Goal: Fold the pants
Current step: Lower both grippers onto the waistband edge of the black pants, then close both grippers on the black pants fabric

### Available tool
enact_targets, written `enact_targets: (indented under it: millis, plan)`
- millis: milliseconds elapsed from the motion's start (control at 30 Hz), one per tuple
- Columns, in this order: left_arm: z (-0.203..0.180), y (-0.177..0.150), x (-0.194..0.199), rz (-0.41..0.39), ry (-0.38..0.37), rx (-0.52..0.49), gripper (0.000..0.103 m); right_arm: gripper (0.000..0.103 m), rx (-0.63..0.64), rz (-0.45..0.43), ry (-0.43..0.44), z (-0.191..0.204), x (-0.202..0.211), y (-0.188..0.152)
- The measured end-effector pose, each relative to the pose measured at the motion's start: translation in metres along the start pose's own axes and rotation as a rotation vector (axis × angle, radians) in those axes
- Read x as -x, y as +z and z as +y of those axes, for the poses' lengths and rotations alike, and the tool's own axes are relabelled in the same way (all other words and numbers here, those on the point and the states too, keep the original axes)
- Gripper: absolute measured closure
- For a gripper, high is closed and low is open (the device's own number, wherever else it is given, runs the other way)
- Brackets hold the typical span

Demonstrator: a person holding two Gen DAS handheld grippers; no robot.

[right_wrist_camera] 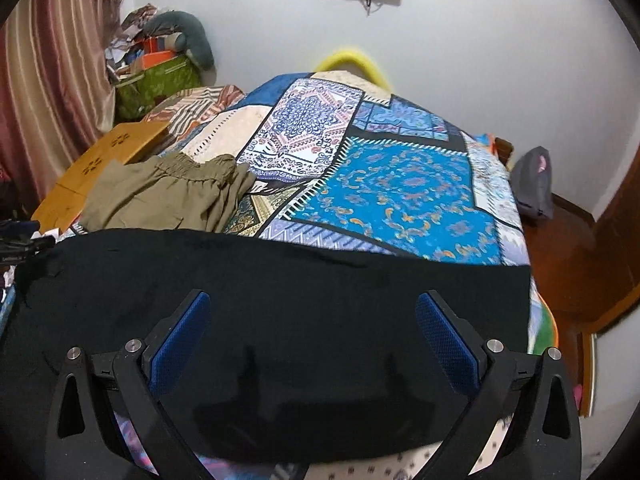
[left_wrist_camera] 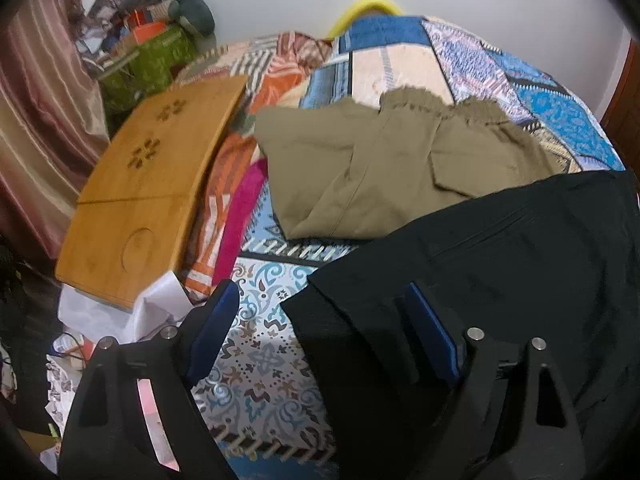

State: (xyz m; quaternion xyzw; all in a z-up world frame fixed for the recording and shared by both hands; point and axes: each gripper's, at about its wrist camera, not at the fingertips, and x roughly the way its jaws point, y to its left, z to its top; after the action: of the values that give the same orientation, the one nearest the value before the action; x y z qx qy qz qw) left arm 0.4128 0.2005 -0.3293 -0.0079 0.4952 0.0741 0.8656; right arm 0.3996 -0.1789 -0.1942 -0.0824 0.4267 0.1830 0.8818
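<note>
Your left hand-held gripper tilts steeply down, jaws wide, straddling the left edge of the black pants without pinching. Your right hand-held gripper hangs wide over the same pants, spread across the bed's patchwork cover. Beyond lie khaki pants. Only the right view shows the grey bag.

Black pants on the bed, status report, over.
Left gripper and right gripper open, empty. Black fabric pants spread flat on patchwork bedsheet, unfolded. Olive cloth pants folded beyond, not obstructing.
</note>
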Motion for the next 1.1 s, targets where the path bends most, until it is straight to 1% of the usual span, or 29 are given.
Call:
enact_targets:
  millis: [67,100,167,200,333,400,467,500,600,700,767,800,833,867,900,933,967,1000,1033,1067,1100]
  plan:
    - [0.008,0.0,-0.011,0.038,-0.047,0.025,0.027,0.001,0.019,0.016,-0.006,-0.001,-0.015,0.006]
    - [0.01,0.0,-0.017,0.06,-0.063,0.034,0.029,0.001,0.03,0.028,-0.019,-0.001,-0.024,0.008]
    - [0.012,0.0,-0.026,0.096,-0.058,0.035,0.037,0.001,0.047,0.047,-0.032,-0.003,-0.041,0.013]
    - [0.011,0.0,-0.029,0.105,-0.063,0.034,0.038,0.001,0.059,0.06,-0.033,-0.004,-0.05,0.016]
    - [0.008,0.004,-0.045,0.142,-0.089,0.025,0.04,0.002,0.073,0.1,0.004,-0.003,-0.074,0.021]
    - [0.006,0.005,-0.049,0.154,-0.105,0.015,0.046,0.002,0.08,0.121,0.022,-0.002,-0.083,0.022]
    - [0.001,0.009,-0.057,0.182,-0.132,-0.006,0.052,0.002,0.081,0.151,0.04,0.0,-0.092,0.023]
    - [0.0,0.009,-0.059,0.191,-0.141,-0.01,0.053,0.002,0.09,0.168,0.053,0.001,-0.098,0.023]
    - [-0.002,0.012,-0.069,0.218,-0.153,-0.018,0.054,0.002,0.109,0.17,0.067,0.004,-0.103,0.025]
    - [-0.003,0.015,-0.071,0.219,-0.156,-0.028,0.055,0.001,0.111,0.178,0.084,0.003,-0.106,0.025]
    - [-0.004,0.016,-0.071,0.211,-0.146,-0.04,0.06,0.004,0.112,0.177,0.094,0.002,-0.105,0.024]
    - [-0.005,0.016,-0.07,0.207,-0.139,-0.048,0.063,0.009,0.12,0.175,0.1,0.003,-0.104,0.024]
    - [-0.006,0.016,-0.069,0.202,-0.128,-0.056,0.069,0.016,0.127,0.172,0.104,0.004,-0.103,0.024]
    - [-0.007,0.017,-0.068,0.201,-0.13,-0.063,0.076,0.02,0.136,0.166,0.112,0.005,-0.101,0.024]
    - [-0.009,0.017,-0.067,0.2,-0.139,-0.074,0.08,0.029,0.143,0.161,0.112,0.007,-0.099,0.024]
    - [-0.01,0.016,-0.065,0.192,-0.141,-0.087,0.083,0.041,0.151,0.153,0.112,0.008,-0.097,0.023]
    - [-0.012,0.016,-0.063,0.186,-0.134,-0.108,0.084,0.047,0.157,0.149,0.114,0.01,-0.096,0.023]
    - [-0.014,0.016,-0.062,0.183,-0.125,-0.119,0.085,0.059,0.162,0.144,0.111,0.011,-0.095,0.023]
    - [-0.016,0.016,-0.06,0.18,-0.113,-0.128,0.086,0.075,0.167,0.141,0.108,0.014,-0.094,0.023]
    - [-0.017,0.017,-0.059,0.175,-0.104,-0.13,0.087,0.081,0.17,0.14,0.111,0.015,-0.094,0.023]
    - [-0.018,0.019,-0.058,0.172,-0.098,-0.132,0.087,0.093,0.167,0.144,0.12,0.017,-0.094,0.023]
